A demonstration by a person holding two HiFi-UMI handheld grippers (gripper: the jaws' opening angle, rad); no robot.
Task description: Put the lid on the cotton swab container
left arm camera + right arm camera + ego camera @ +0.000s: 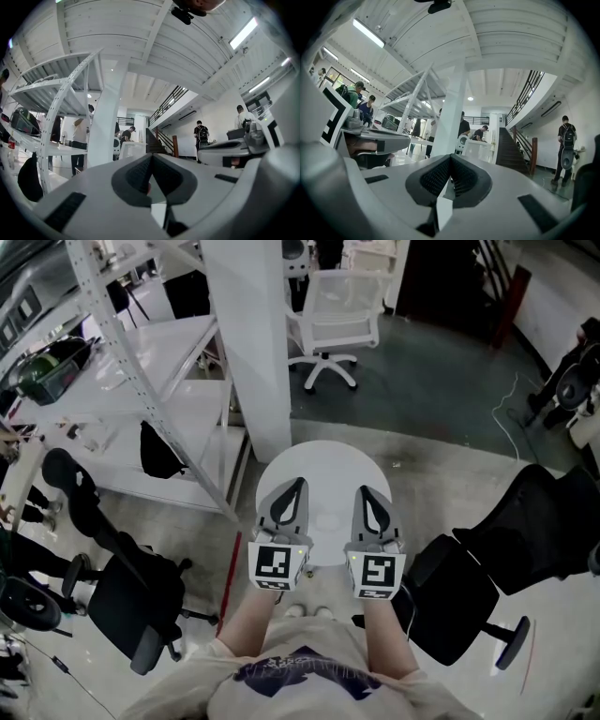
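Observation:
In the head view, both grippers are held side by side above a small round white table (323, 460). My left gripper (302, 482) has its jaws pressed together with nothing between them. My right gripper (362, 490) is likewise shut and empty. In the left gripper view, the left gripper (151, 157) points level into the room, with the right gripper's body (234, 151) beside it. The right gripper (451, 157) looks the same way in the right gripper view. I cannot make out a cotton swab container or lid in any view.
A white pillar (246, 343) stands just behind the table, with a metal shelving rack (141, 381) to its left. Black office chairs (131, 601) (469, 592) flank me on both sides. A white chair (333, 320) is further back. Several people (565, 140) stand in the room.

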